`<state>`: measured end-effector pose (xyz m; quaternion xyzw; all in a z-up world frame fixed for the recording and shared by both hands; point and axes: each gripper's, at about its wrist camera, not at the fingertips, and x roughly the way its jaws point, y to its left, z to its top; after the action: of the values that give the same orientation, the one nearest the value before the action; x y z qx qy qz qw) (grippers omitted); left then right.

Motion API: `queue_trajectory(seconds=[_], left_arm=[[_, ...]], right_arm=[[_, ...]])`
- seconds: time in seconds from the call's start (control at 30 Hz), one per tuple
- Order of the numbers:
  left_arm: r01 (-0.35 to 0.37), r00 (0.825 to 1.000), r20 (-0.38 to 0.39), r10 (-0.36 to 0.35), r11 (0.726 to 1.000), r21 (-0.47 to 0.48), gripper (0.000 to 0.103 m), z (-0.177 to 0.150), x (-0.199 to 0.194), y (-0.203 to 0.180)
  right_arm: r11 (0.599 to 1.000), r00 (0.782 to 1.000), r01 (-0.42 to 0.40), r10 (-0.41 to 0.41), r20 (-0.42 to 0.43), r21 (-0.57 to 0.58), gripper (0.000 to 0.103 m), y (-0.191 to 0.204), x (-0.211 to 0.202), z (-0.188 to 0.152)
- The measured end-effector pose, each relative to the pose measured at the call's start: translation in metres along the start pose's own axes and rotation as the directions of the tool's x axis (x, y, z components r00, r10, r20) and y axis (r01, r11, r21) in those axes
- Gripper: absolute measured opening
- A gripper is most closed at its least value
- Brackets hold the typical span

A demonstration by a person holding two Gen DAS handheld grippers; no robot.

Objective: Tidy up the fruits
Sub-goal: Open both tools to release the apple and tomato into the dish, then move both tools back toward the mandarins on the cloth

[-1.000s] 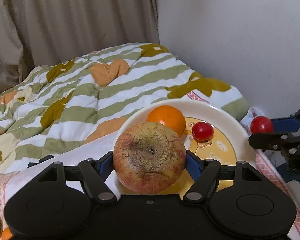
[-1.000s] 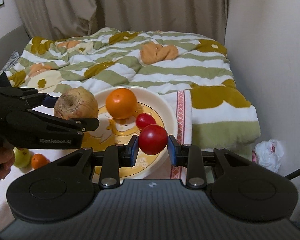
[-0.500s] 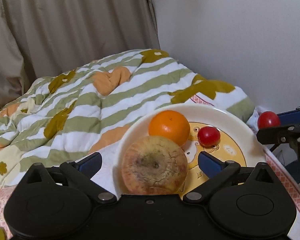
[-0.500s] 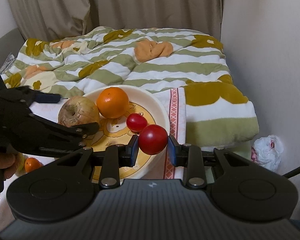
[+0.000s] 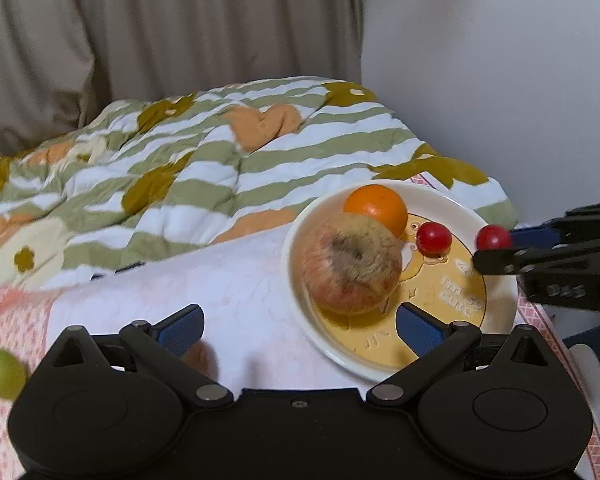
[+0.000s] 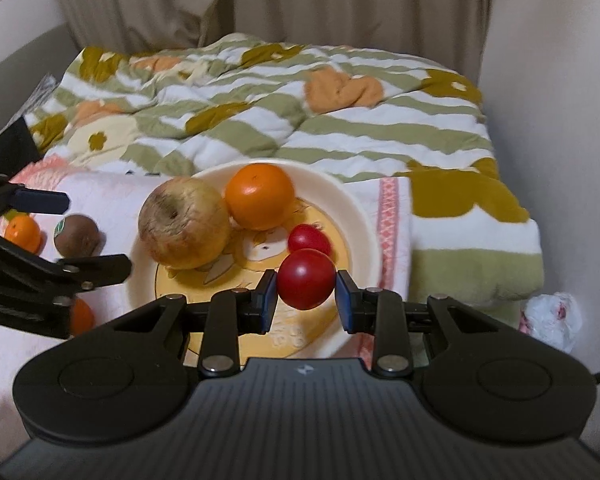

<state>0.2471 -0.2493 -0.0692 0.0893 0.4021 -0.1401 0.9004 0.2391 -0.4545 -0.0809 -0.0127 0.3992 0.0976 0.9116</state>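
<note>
Left gripper [image 5: 298,322] jaws just opened wide, backed off wrinkled apple [image 5: 351,266]; right gripper [image 6: 306,298] clamps glossy, perhaps tomato [image 6: 306,279].

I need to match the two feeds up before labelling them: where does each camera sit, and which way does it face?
Left wrist: on the left gripper, looking forward and down at the plate and apple; own open fingers show, nothing between them.
Right wrist: on the right gripper, facing the plate; own fingers grip a red tomato.
Shared: plate, apple, orange, quilt, each other's gripper.
</note>
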Motion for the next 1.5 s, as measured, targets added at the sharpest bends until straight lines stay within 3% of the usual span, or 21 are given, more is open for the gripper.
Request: queue_trajectory(seconds=[0.37, 0.4, 0.47, 0.5, 0.6, 1.2, 1.5], left_arm=[[-0.024, 1.000, -0.003, 0.024, 1.000, -0.017, 0.103, -0.010, -0.012, 0.008], [-0.024, 1.000, -0.002, 0.024, 1.000, -0.015, 0.103, -0.010, -0.013, 0.008], [-0.031, 1.000, 0.001, 0.031, 0.999, -0.013, 0.103, -0.011, -0.016, 0.005], [-0.034, 0.999, 0.003, 0.034, 0.999, -0.012, 0.103, -0.012, -0.018, 0.005], [-0.036, 0.999, 0.016, 0.037, 0.999, -0.017, 0.103, -0.013, -0.026, 0.003], [-0.089, 0.984, 0.148, 0.102, 0.992, -0.092, 0.103, -0.040, -0.126, -0.006], [-0.178, 0.966, 0.153, 0.207, 0.967, -0.183, 0.103, -0.077, -0.181, 0.017]], right_arm=[[0.998, 0.999, -0.011, 0.008, -0.038, -0.057, 0.050, 0.012, 0.031, -0.007], [0.999, 1.000, -0.010, 0.008, -0.030, -0.054, 0.055, 0.012, 0.030, -0.007], [0.998, 1.000, -0.024, 0.023, -0.007, -0.055, 0.100, 0.012, 0.025, -0.008], [0.998, 1.000, -0.021, 0.022, 0.011, -0.057, 0.103, 0.013, 0.021, -0.008], [0.998, 0.996, -0.001, 0.006, 0.092, -0.057, 0.103, 0.013, 0.004, -0.009], [0.998, 0.988, 0.052, -0.044, 0.151, -0.045, 0.103, 0.042, -0.106, -0.018], [0.996, 0.983, -0.009, 0.026, 0.180, -0.092, 0.103, 0.075, -0.147, -0.028]])
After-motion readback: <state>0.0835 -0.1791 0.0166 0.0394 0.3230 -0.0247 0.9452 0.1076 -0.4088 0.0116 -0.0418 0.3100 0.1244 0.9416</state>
